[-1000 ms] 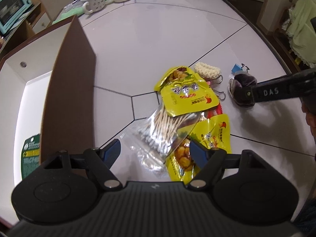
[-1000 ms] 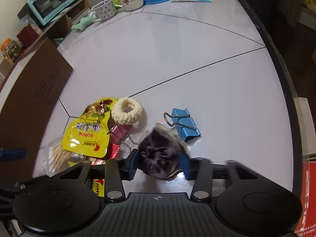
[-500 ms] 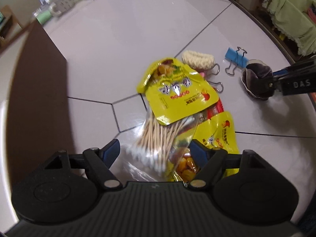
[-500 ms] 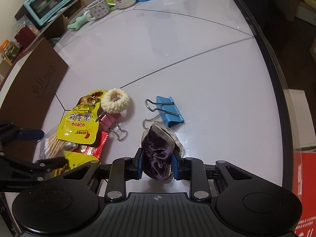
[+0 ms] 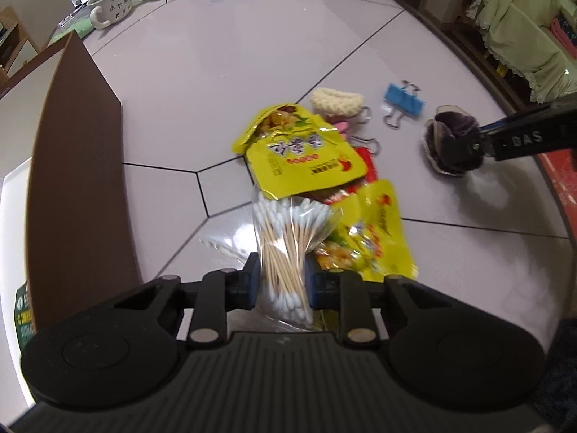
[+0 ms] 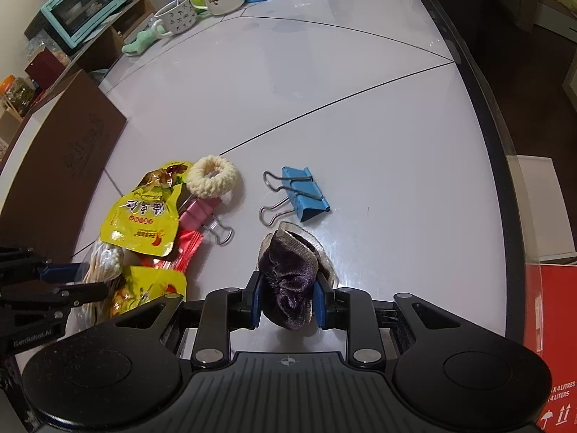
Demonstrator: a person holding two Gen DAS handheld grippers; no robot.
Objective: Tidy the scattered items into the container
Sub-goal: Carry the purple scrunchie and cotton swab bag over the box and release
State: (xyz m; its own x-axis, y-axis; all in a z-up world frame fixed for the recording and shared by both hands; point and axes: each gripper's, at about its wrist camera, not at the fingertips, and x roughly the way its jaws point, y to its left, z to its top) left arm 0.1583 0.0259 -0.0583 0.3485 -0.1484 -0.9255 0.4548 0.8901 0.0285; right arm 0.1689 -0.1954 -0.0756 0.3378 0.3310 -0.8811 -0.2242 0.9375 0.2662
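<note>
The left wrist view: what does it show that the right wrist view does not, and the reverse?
Only the left wrist view shows the green cloth at the right edge. Only the right wrist view shows the teal oven and the red carton. Both show the cotton swab bag, purple scrunchie, blue binder clip, cream scrunchie and brown box.

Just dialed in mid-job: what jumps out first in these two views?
Both grippers are loaded: the left gripper is shut on a bag of cotton swabs, and the right gripper is shut on a purple scrunchie. Between them lies a heap of yellow snack packets, with a cream scrunchie and a blue binder clip just beyond. The brown box stands to the left.
</note>
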